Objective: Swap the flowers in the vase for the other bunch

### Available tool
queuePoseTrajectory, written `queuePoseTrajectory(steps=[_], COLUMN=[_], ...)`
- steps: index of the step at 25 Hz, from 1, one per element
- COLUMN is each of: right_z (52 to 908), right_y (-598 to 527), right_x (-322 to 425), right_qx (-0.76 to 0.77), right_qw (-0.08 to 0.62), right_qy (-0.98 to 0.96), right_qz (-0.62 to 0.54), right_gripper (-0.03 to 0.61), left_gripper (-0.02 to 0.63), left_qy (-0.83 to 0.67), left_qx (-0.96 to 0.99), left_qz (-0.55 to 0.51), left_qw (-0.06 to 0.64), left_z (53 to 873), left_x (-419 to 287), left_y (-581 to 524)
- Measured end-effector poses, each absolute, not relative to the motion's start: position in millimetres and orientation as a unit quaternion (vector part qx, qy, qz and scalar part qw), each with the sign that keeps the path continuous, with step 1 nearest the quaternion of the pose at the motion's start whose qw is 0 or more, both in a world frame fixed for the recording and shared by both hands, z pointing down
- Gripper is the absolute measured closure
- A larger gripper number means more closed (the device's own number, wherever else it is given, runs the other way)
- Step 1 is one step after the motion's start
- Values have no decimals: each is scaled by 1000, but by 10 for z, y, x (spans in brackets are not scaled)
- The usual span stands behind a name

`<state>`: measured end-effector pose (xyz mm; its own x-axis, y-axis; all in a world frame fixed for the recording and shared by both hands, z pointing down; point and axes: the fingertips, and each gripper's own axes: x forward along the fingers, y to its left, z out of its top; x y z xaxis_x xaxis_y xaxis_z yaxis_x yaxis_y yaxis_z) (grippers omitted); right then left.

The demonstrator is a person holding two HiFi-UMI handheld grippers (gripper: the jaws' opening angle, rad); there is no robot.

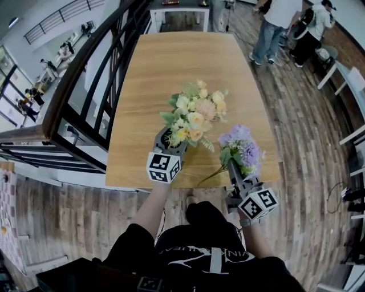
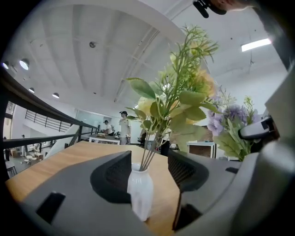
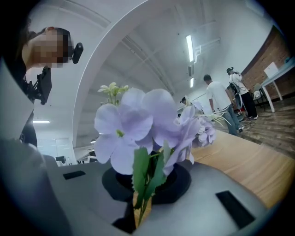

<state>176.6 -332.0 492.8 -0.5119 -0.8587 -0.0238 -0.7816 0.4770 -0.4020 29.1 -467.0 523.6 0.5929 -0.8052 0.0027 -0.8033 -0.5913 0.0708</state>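
Observation:
A small white vase (image 2: 139, 193) stands on the wooden table (image 1: 171, 63) and holds a yellow and peach bunch (image 1: 195, 111) (image 2: 177, 99). My left gripper (image 1: 168, 138) (image 2: 150, 168) is open, one jaw on each side of the vase and gaps showing on both sides. In the head view the flowers and the gripper hide the vase. To the right, my right gripper (image 1: 232, 165) (image 3: 147, 184) is shut on the stems of a purple bunch (image 1: 242, 148) (image 3: 138, 124), held near the table's front edge, blooms up. That purple bunch (image 2: 230, 122) also shows beside the vase.
A dark stair railing (image 1: 74, 85) runs along the table's left side. The table's near edge (image 1: 194, 185) lies just below both grippers. People (image 1: 274, 28) stand on the wood floor beyond the far right corner, and a white table (image 1: 179, 11) stands past the far end.

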Motion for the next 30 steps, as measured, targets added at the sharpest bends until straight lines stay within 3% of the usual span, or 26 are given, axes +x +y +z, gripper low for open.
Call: queuePoseTrajectory(steps=[8,14,17,30], right_z=[4954,4981,4976,4686], right_y=[-3454,-3496,-3489,-3559], right_x=[1742,1707,1715,1659], right_qx=[-472,-472,-471,-460], right_qw=[106,101,99,107], right_qy=[858,858,859,862], right_qz=[-173,-175,-177,-185], right_gripper=[531,531,531,531], left_gripper=[404,538,569,598], left_qy=[-460,-465,-468,-484], left_qx=[888,885,883,872], left_qz=[-17,-27,-32,-75], left_qw=[20,2,-2,-8], left_z=[5197,5146,5104,4591], left_x=[295,260,233,24], left_y=[-4865,-4886,-4888,-4874])
